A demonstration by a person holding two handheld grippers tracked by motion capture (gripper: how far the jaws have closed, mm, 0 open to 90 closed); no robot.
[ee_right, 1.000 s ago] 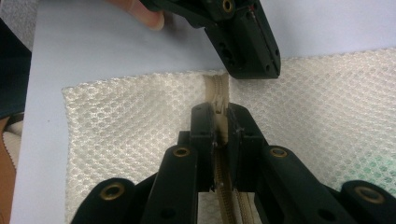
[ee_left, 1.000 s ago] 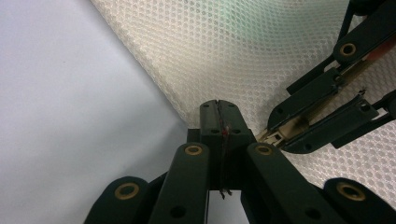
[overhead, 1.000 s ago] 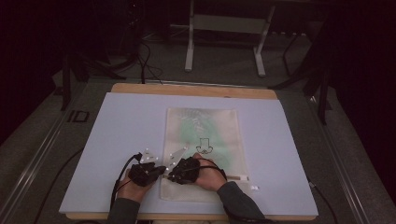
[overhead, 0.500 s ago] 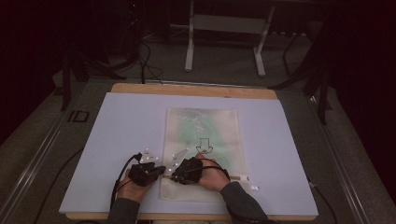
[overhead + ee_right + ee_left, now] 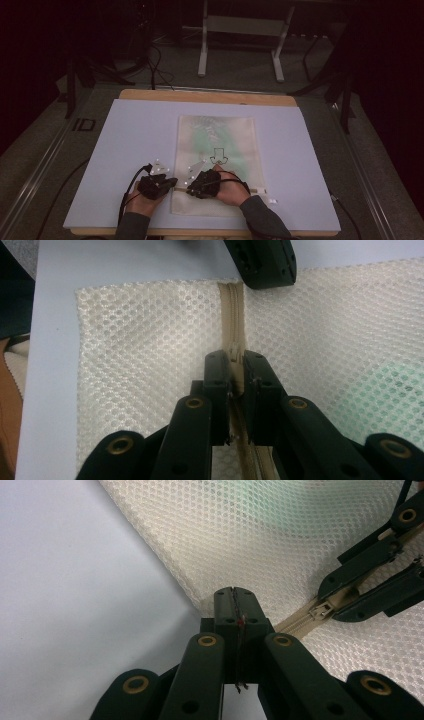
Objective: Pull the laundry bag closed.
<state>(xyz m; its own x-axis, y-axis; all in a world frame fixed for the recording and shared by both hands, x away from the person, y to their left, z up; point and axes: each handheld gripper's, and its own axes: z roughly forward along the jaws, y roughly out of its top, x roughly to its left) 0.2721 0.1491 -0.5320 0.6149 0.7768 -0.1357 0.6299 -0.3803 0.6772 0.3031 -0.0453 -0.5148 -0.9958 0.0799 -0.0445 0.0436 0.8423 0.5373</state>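
Right gripper view: right gripper (image 5: 235, 372) closed on the zipper pull (image 5: 234, 351) of the mesh bag (image 5: 150, 350); the zipper tape (image 5: 231, 305) runs straight up the frame from the jaws to the bag's edge, where the other gripper's tip sits. Left gripper view: left gripper (image 5: 235, 605) fully closed, pinching the bag's corner at the zipper's end. High view: bag (image 5: 220, 135) lies lengthwise on the white board (image 5: 130, 130), both grippers at its lower left, the zipper crossing near the bottom edge. Judged: pull travels along the tape, the left gripper anchoring. Whether the zipper is open behind the pull is hidden by the jaws.
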